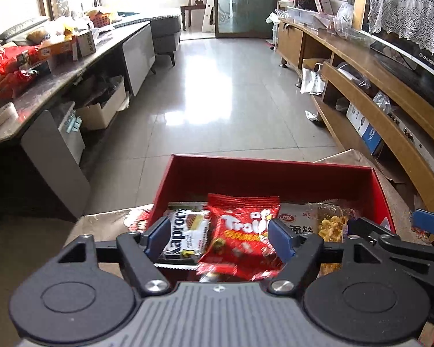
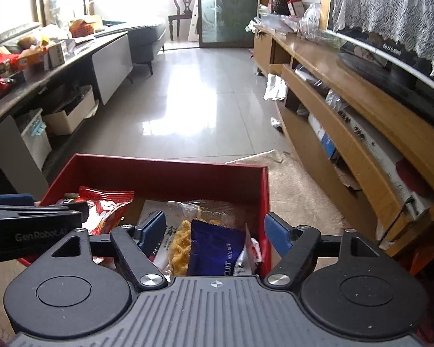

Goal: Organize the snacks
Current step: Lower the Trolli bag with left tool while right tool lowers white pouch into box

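An open red box (image 1: 272, 167) sits on a beige mat and holds several snack packs. In the left wrist view my left gripper (image 1: 220, 235) hangs over its near left part with jaws apart. A red Trolli bag (image 1: 243, 231) lies between the fingers, and a black-and-white Kapron pack (image 1: 185, 234) sits by the left finger. My right gripper (image 2: 214, 231) is open over the box's (image 2: 170, 163) right part. Below it lie a blue biscuit packet (image 2: 214, 248) and a clear pack of yellow snacks (image 2: 182, 243). Neither gripper grips a pack.
A long low table (image 1: 72, 69) with more snack bags and boxes runs along the left. A wooden TV cabinet (image 1: 361, 86) lines the right. Shiny tiled floor (image 1: 217, 101) stretches beyond the box. Cardboard boxes (image 1: 101, 112) stand under the table.
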`<state>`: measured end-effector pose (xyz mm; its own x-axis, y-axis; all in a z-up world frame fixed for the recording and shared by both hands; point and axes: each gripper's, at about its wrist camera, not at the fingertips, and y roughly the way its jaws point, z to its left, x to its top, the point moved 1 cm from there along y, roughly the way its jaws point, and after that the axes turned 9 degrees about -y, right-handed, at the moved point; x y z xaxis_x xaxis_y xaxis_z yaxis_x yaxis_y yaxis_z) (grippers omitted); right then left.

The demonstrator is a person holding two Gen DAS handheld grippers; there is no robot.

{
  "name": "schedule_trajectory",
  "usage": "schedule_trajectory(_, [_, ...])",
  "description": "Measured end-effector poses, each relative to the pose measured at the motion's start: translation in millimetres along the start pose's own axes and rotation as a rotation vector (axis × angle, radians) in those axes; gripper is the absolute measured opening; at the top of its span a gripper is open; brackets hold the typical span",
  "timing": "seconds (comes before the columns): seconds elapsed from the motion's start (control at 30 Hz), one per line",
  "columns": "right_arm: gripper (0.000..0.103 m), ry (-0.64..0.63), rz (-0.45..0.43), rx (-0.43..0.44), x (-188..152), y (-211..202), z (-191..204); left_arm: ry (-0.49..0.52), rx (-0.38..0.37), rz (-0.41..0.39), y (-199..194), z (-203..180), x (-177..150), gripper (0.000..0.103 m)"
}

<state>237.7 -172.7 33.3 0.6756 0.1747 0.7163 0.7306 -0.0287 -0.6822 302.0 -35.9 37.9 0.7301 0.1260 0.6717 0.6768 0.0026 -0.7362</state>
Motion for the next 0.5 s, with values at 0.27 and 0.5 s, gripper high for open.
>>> schedule_trajectory(0.27, [0.085,-0.005,0.002,-0.022,-7.9,-24.9,0.8,-0.016,-0.002,0.005,-21.2,16.9,-13.2,0.076])
schedule_trajectory(0.5, [0.086,-0.002,0.015,-0.023,-23.6,-41.4,6.9,-0.028,-0.013,0.035,-34.8,27.5,-32.6,0.076])
